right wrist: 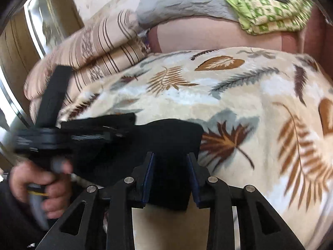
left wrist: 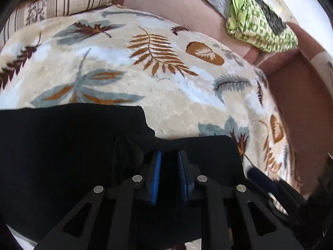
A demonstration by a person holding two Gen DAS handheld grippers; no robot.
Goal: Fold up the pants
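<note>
Black pants (left wrist: 72, 135) lie folded on a leaf-patterned blanket (left wrist: 166, 95). My left gripper (left wrist: 169, 160) sits low over them, its blue pads close together with black cloth filling the narrow gap. In the right wrist view the pants (right wrist: 172, 133) reach under my right gripper (right wrist: 171, 160), whose pads stand apart with the cloth's edge between them and not pinched. A hand (right wrist: 41, 181) holds the blurred left gripper (right wrist: 62, 133) at the left, over the same cloth.
A green patterned folded cloth (left wrist: 260, 27) and a grey one (right wrist: 177, 4) lie at the far side on a brownish-pink cushion (left wrist: 177, 4). Striped bedding (right wrist: 100, 48) is stacked at the far left. A wooden door (right wrist: 16, 48) stands beyond it.
</note>
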